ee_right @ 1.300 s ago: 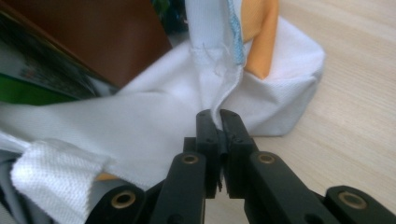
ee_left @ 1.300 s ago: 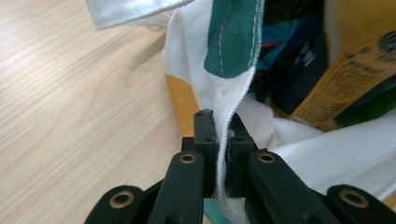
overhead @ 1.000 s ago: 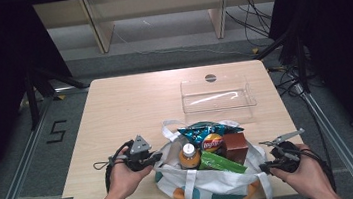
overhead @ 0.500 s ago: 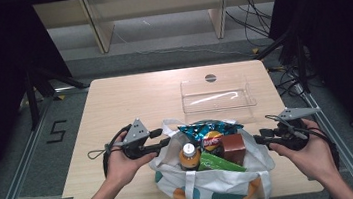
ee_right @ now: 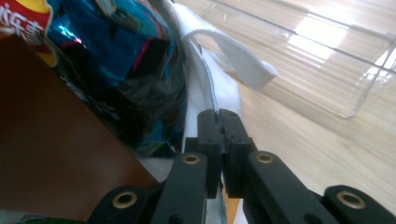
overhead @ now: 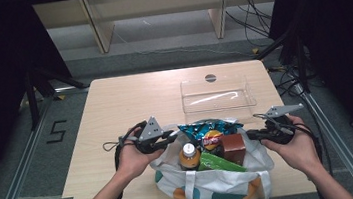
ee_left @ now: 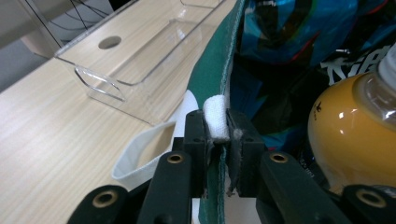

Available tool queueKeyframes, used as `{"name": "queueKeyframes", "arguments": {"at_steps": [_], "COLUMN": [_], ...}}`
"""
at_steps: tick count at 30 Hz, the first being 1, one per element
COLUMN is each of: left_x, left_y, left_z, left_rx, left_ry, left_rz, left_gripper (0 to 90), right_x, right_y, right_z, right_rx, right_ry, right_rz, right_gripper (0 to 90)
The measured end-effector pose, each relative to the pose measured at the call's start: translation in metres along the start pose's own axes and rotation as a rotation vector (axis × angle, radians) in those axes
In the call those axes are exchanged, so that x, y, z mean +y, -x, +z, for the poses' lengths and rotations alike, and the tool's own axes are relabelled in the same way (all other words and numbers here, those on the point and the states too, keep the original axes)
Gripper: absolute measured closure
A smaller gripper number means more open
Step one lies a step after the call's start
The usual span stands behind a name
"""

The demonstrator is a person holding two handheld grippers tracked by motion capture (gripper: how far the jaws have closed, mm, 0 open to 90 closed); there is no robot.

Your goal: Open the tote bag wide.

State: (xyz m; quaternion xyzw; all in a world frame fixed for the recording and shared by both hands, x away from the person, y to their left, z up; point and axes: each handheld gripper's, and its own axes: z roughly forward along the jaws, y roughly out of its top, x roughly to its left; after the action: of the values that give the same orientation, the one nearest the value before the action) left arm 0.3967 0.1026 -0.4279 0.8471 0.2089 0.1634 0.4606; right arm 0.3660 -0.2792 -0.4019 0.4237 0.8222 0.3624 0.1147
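From the high view, we have the white cloth tote bag with teal and orange patches [overhead: 214,185] at the table's near edge, still packed: orange-drink bottle [overhead: 189,156], blue crisp packet [overhead: 208,128], brown box [overhead: 234,148]. The clear plastic tray [overhead: 218,93] beyond waits empty.

In the left gripper view, our left gripper [ee_left: 219,135] pinches the bag's rim.

In the right gripper view, our right gripper [ee_right: 218,123] pinches the opposite rim; unpacking remains.

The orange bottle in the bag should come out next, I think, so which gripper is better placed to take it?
Probably the left gripper: the bottle stands beside it in the bag. The right gripper has the brown box between. Both are clamped on the bag's rim.
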Motion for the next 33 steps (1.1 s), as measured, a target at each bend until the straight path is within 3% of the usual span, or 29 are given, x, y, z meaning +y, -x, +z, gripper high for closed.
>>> {"name": "queueKeyframes", "arguments": {"at_steps": [2,4,5,6,7,8,9,10,11,14,15,16,17,18,19,21,22,23,24,25,27,30,31,32,33], "left_x": [-0.003,-0.004,-0.004,-0.004,-0.003,-0.003,-0.004,-0.006,-0.008,-0.019,-0.021,-0.024,-0.024,-0.024,-0.024,-0.023,-0.024,-0.025,-0.025,-0.025,-0.022,-0.018,-0.018,-0.016,-0.015], "left_y": [0.0,-0.002,-0.002,-0.002,-0.002,0.0,0.001,0.001,0.001,0.002,0.001,0.004,0.002,0.006,0.005,0.005,0.006,0.005,0.007,0.007,0.009,0.007,0.008,0.008,0.009], "left_z": [0.003,0.004,0.004,0.005,0.004,0.006,0.008,0.009,0.012,0.02,0.021,0.025,0.024,0.027,0.028,0.029,0.03,0.031,0.031,0.031,0.027,0.016,0.011,0.004,-0.002], "left_rx": [0.006,0.017,0.021,0.025,0.03,0.032,0.035,0.035,0.032,0.021,0.01,0.016,0.011,0.014,0.016,0.022,0.024,0.025,0.024,0.029,0.041,0.054,0.049,0.049,0.06], "left_ry": [0.001,0.005,0.009,0.005,-0.011,-0.006,-0.011,-0.035,-0.04,-0.07,-0.089,-0.074,-0.109,-0.083,-0.083,-0.084,-0.088,-0.084,-0.088,-0.081,-0.072,-0.03,0.008,0.021,0.036], "left_rz": [-0.07,-0.08,-0.085,-0.083,-0.069,-0.074,-0.073,-0.073,-0.064,-0.082,-0.065,-0.103,-0.05,-0.1,-0.075,-0.089,-0.109,-0.098,-0.11,-0.096,-0.102,-0.12,-0.137,-0.127,-0.134], "left_gripper": [79.1,79.0,79.0,79.0,79.1,79.2,79.3,79.4,79.4,79.6,79.7,79.7,79.6,79.6,79.6,79.5,79.5,79.5,79.3,79.1,77.3,58.2,53.6,50.9,49.7], "right_x": [0.0,0.0,0.0,0.001,0.002,0.003,0.003,0.003,0.002,-0.001,-0.004,-0.006,-0.008,-0.009,-0.011,-0.011,-0.011,-0.012,-0.012,-0.013,-0.012,-0.011,-0.011,-0.01,-0.009], "right_y": [0.001,0.002,0.004,0.003,0.005,0.005,0.002,0.005,0.004,-0.001,0.0,0.0,0.001,0.001,0.001,0.001,0.003,0.002,0.002,0.003,0.002,0.001,0.001,0.0,0.001], "right_z": [0.002,0.003,0.004,0.004,0.005,0.005,0.005,0.008,0.01,0.017,0.02,0.023,0.027,0.029,0.033,0.035,0.036,0.04,0.04,0.041,0.037,0.03,0.027,0.024,0.021], "right_rx": [-0.017,-0.013,-0.011,-0.011,-0.03,-0.036,-0.046,-0.061,-0.075,-0.086,-0.096,-0.092,-0.085,-0.085,-0.081,-0.079,-0.083,-0.086,-0.082,-0.093,-0.089,-0.094,-0.094,-0.091,-0.096], "right_ry": [-0.004,0.002,0.037,0.047,0.068,0.065,0.039,0.041,0.026,-0.012,-0.015,-0.017,-0.022,-0.029,-0.015,-0.037,-0.039,0.0,-0.007,-0.016,-0.043,-0.02,0.0,0.012,0.034], "right_rz": [0.013,0.037,0.013,0.028,-0.006,0.0,0.026,-0.019,-0.03,-0.021,-0.037,-0.04,-0.036,-0.036,-0.025,-0.006,-0.023,-0.002,0.009,-0.016,-0.019,-0.014,-0.006,0.005,-0.021], "right_gripper": [89.1,89.2,89.1,89.1,89.1,89.2,89.2,89.2,89.2,89.3,89.3,89.3,89.3,89.3,89.3,89.3,89.2,89.2,89.2,89.0,87.8,80.8,78.6,76.8,74.8]}}
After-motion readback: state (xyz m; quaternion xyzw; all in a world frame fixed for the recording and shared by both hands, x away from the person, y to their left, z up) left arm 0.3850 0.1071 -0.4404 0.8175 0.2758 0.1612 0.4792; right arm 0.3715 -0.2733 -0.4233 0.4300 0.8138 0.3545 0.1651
